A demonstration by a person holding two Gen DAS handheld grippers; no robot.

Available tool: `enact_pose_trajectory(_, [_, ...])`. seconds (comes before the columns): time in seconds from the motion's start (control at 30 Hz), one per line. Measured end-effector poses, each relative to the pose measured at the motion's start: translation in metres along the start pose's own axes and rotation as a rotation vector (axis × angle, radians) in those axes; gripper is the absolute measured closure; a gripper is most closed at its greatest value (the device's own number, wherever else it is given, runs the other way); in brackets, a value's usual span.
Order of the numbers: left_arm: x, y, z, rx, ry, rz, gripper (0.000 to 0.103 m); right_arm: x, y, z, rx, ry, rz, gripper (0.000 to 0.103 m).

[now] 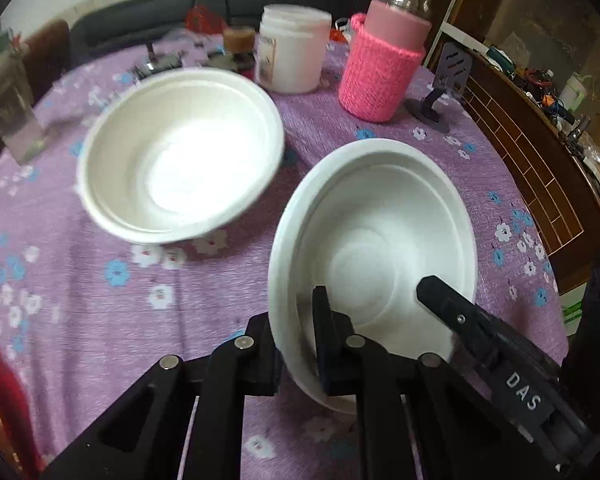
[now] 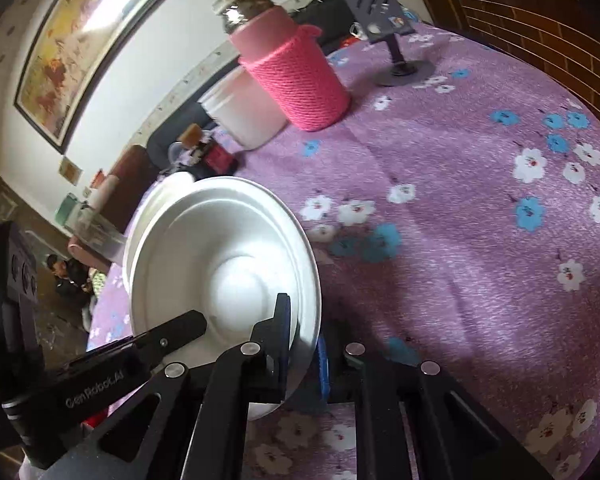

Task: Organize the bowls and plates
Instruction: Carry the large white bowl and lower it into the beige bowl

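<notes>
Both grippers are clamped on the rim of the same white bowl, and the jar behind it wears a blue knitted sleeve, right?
Not quite: the knitted sleeve is pink, as the left wrist view shows. The left gripper and right gripper do clamp one white bowl.

Pink knitted bottle [image 1: 380,72], white tub [image 1: 294,50], purple floral tablecloth [image 1: 80,300]

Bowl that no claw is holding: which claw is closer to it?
Left. The left claw grips the held bowl's rim on the side facing the free bowl; the right claw grips the opposite side, farther away.
</notes>
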State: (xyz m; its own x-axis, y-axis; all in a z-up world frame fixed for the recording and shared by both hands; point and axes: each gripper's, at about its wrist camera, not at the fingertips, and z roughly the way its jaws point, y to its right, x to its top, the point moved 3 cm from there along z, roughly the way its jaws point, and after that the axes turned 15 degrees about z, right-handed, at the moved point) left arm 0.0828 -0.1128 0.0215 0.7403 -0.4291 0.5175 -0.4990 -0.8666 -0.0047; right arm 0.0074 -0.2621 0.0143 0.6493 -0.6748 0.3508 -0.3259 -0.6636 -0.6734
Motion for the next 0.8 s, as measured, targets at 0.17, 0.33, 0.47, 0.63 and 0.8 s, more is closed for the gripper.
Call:
enact_pose_trajectory(0.17, [-0.013, -0.01, -0.033, 0.056, 0.065, 0.001, 0.09, -0.01, -0.024, -0.004, 0.098, 0.011, -0.062, 0.091])
enact_pose_trajectory(0.33, [-0.037, -0.028, -0.064, 0.105, 0.1, -0.036, 0.09, -0.033, -0.048, -0.001, 0.19, -0.026, -0.129, 0.09])
enact_pose_trajectory(0.47, [-0.061, -0.049, -0.084, 0.121, 0.106, -0.086, 0.09, -0.055, -0.069, 0.002, 0.231, -0.079, -0.159, 0.09])
enact_pose_trajectory(0.63, [-0.096, -0.079, -0.117, 0.146, 0.13, -0.172, 0.09, -0.09, -0.099, -0.006, 0.259, -0.109, -0.201, 0.09])
enact_pose_trajectory(0.8, [-0.13, -0.109, -0.152, 0.162, 0.17, -0.26, 0.09, -0.124, -0.143, -0.013, 0.282, -0.132, -0.269, 0.09])
